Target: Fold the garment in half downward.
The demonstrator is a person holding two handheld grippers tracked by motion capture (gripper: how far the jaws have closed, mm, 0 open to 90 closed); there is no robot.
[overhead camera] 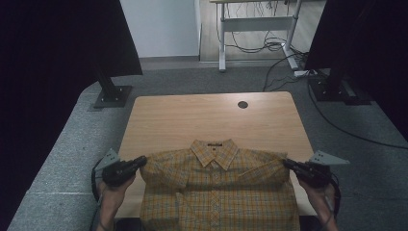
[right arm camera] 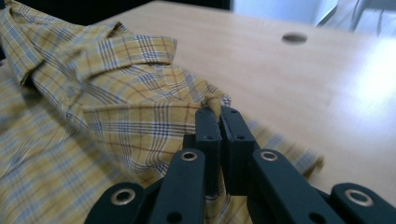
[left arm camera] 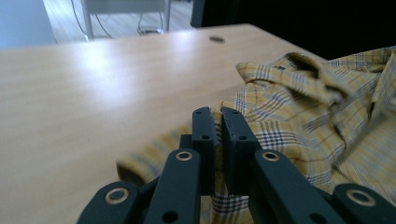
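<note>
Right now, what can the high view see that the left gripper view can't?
The high view takes in the whole shirt, the right gripper pinching its far shoulder, and the person's forearms. The left gripper view gives a close look at the left gripper, its jaws shut on a fold of fabric. Both include the wooden table, the shirt's collar and the round hole in the tabletop.

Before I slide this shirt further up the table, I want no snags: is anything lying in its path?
Nothing visible does. The table beyond the shirt is bare wood, with just a small round hole near the far edge. The left gripper and right gripper already pinch its shoulders.
</note>
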